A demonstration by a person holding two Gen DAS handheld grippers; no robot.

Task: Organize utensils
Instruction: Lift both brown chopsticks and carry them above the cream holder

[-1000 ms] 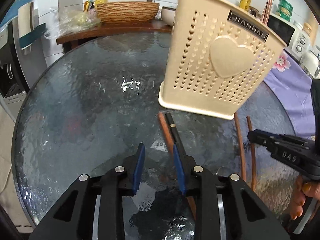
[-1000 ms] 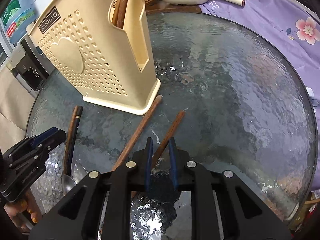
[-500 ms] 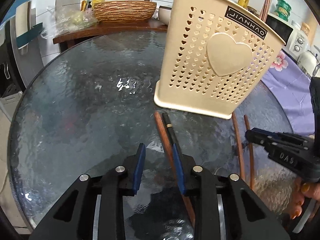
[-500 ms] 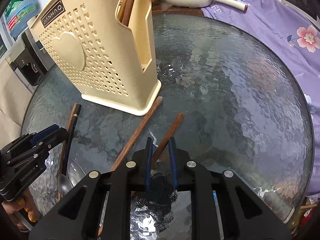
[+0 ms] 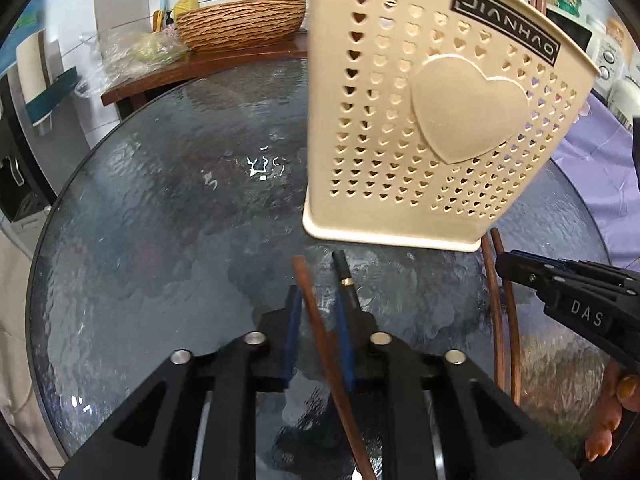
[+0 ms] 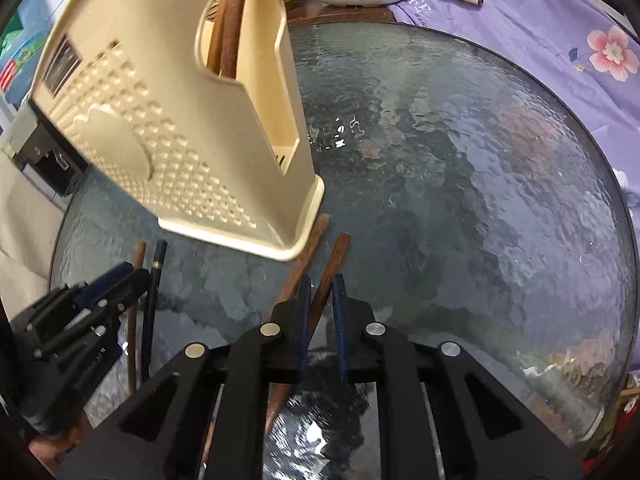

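Closing in just now, the left hand-held gripper (image 5: 318, 320) is seen with its blue pads set around a brown chopstick (image 5: 320, 332); actual pad contact cannot be confirmed. A black chopstick (image 5: 346, 276) lies just beside its right pad. The right hand-held gripper (image 6: 322, 304) is narrowed around another brown chopstick (image 6: 332, 264), contact likewise unclear. A second brown one (image 6: 306, 256) is beside it, tip at the base of the cream holder (image 5: 420, 140). All rest on the glass surface (image 5: 160, 220).
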